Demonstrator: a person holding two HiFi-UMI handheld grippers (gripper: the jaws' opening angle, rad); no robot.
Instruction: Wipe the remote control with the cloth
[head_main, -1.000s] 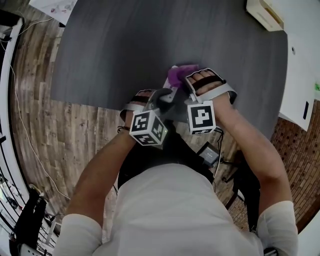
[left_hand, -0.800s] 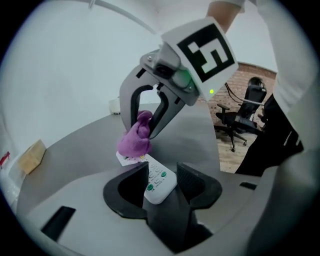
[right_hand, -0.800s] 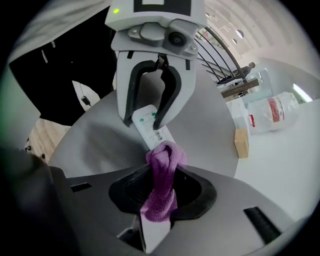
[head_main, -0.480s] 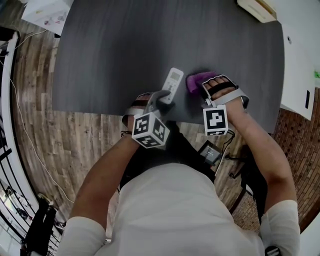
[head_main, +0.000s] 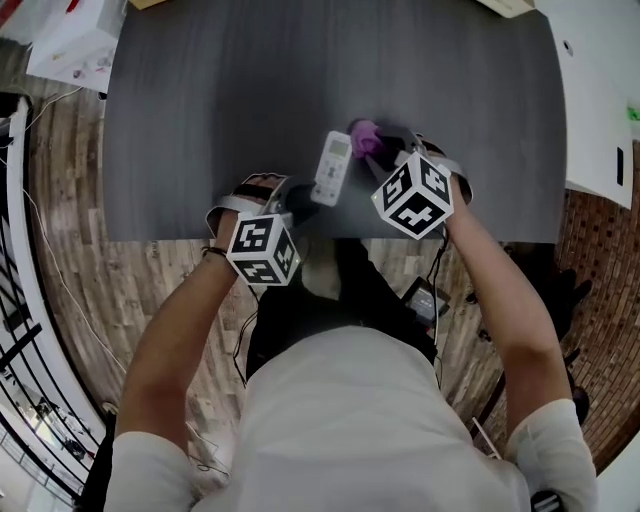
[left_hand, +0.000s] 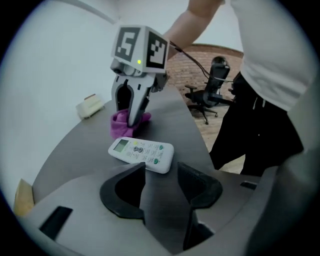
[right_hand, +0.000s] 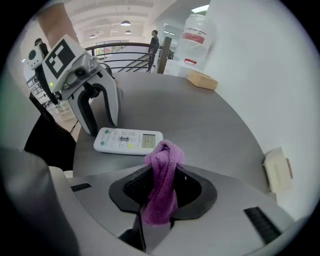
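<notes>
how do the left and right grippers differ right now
The left gripper has its jaws apart with nothing between them, while the right gripper is shut on the purple cloth. The left gripper sits by the button end of the remote control, while the right gripper holds the cloth beside its display end. Both angle down toward the remote control, which lies flat on the dark table.

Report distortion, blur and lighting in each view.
Head view: fisheye bends the wood floor; the remote control is sharp. Left gripper view: dark round vignette, with a soft, shadowed foreground. Right gripper view: same vignette, cloth crisp, ceiling lights bright behind.
</notes>
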